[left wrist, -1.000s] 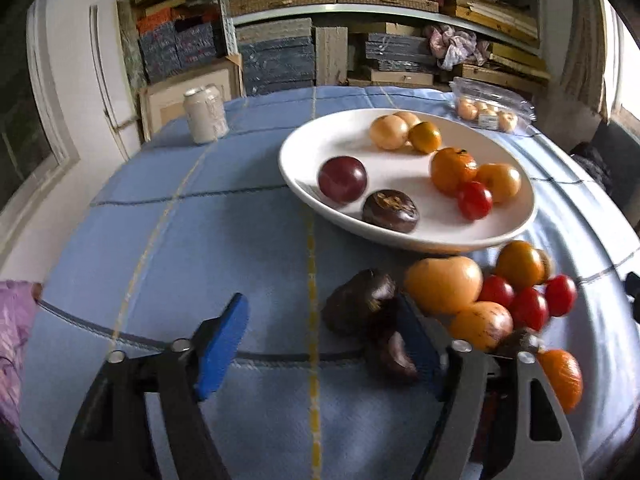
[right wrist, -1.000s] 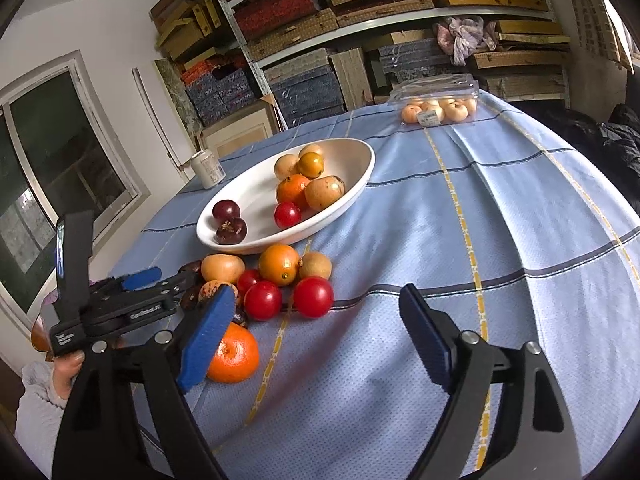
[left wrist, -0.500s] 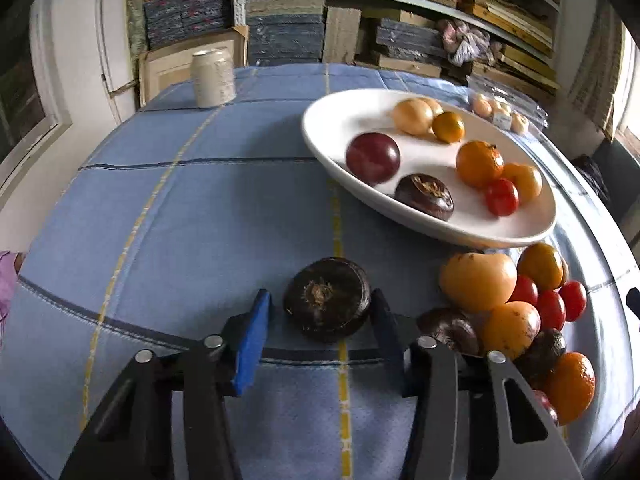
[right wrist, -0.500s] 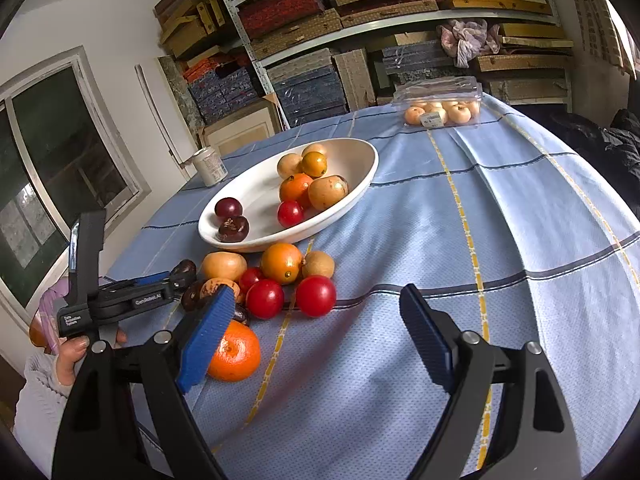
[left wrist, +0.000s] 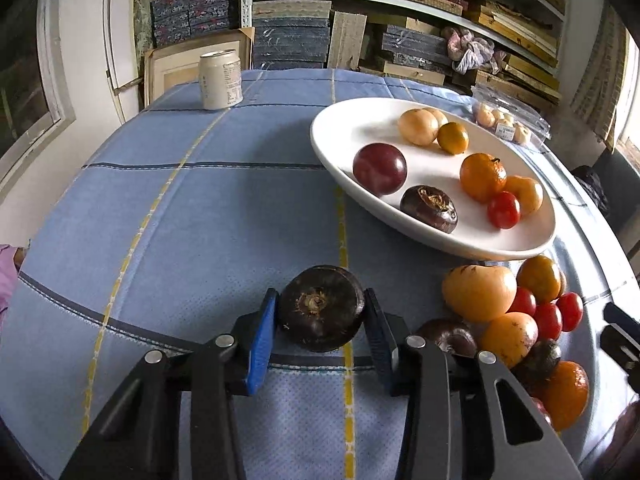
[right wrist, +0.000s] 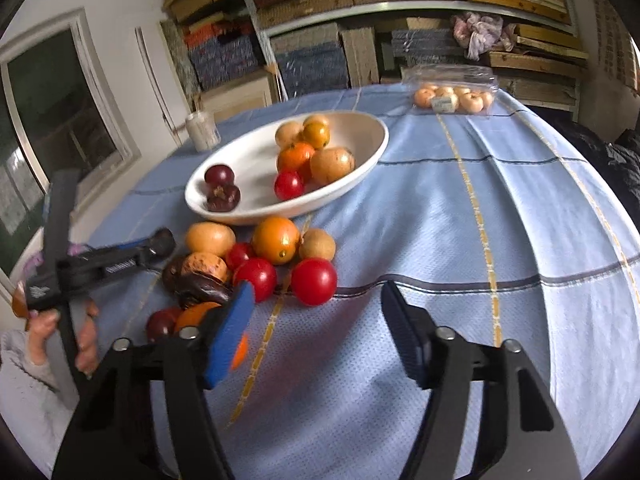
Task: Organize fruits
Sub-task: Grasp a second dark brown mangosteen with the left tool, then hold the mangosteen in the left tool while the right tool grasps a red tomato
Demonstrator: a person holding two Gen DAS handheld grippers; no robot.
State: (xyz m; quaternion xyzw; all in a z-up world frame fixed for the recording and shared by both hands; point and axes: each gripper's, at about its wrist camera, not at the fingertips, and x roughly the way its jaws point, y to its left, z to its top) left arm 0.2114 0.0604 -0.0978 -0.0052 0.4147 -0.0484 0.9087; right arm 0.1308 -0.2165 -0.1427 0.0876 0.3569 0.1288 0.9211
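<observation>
Nearest in the left wrist view, the left gripper [left wrist: 320, 322] is clenching a dark, round water chestnut [left wrist: 321, 307]; its jaws have just been closing, and both blue pads [left wrist: 262, 338] are now pressing against the fruit's sides. The chestnut is sitting low over the blue checked tablecloth [left wrist: 200, 220], right on a yellow stripe, and whether it is lifted clear of the cloth cannot be told.

In the right wrist view, the right gripper [right wrist: 320, 332] is hanging released over bare cloth; its jaws have just been narrowing, with nothing between them. To its left a hand [right wrist: 60, 332] is gripping the left tool's handle.

Just to the right of the held chestnut, a loose pile of fruit [left wrist: 516, 316] is lying on the cloth: a yellow-orange mango-shaped fruit [left wrist: 478, 292], several red cherry tomatoes [right wrist: 314, 281], an orange tangerine [left wrist: 566, 394] and more dark chestnuts, all touching one another.

Farther back and to the right, a white oval bowl [left wrist: 348, 132] is holding a purple plum [left wrist: 379, 168], another dark chestnut [left wrist: 429, 209], a tangerine, a red tomato and some yellow fruits.

Far left, a pale drink can [left wrist: 220, 79] is standing upright on the cloth. Far right, a clear plastic pack of small pale fruits [right wrist: 454, 96] is lying near the table's far edge, with crowded shelves [left wrist: 400, 20] beyond.
</observation>
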